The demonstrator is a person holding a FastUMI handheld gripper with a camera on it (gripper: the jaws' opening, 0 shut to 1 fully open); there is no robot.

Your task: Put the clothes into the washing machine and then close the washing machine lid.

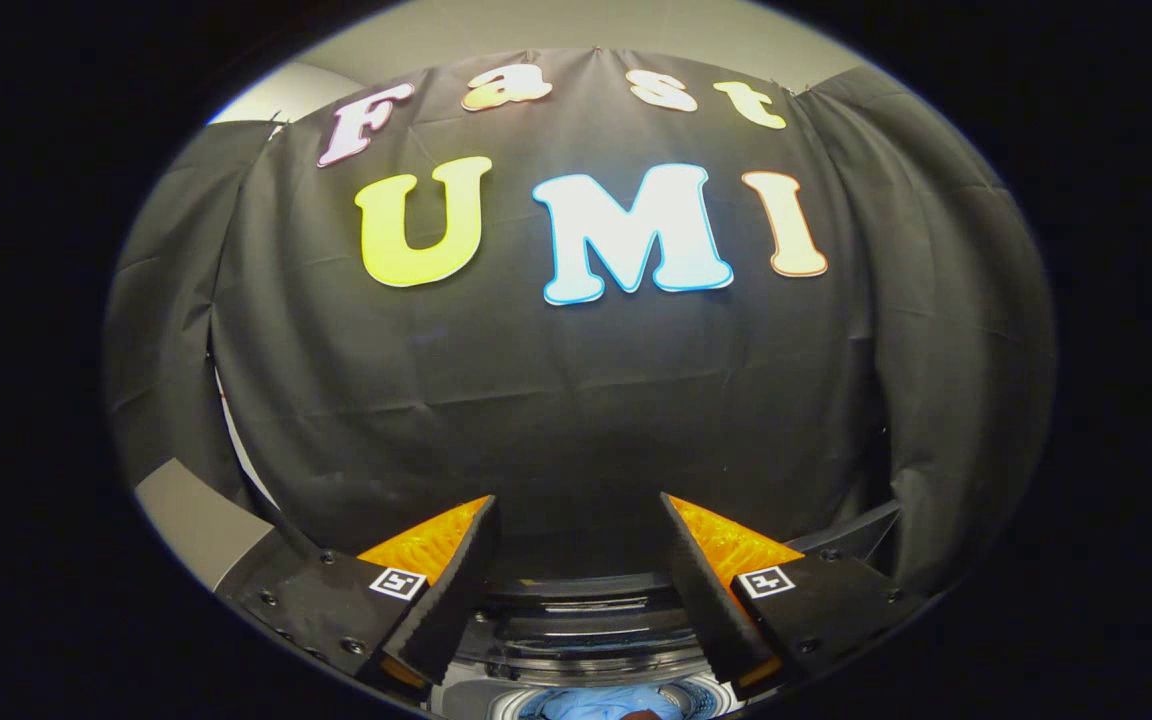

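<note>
My gripper (pixel 579 520) is open, its two fingers spread wide with nothing between them. It points level at the booth's black cloth wall. Below and between the fingers lies the washing machine (pixel 586 640), seen from above. Its dark raised lid (pixel 581 605) stands behind the drum opening. In the drum opening, under the finger bases, lies a light blue piece of clothing (pixel 601 703). Only a strip of the drum's pale rim (pixel 706 695) shows around it.
The black cloth wall (pixel 576 400) hangs close behind the machine. A pale grey surface (pixel 201 520) runs beside the left finger. A dark cable (pixel 851 530) crosses behind the right finger.
</note>
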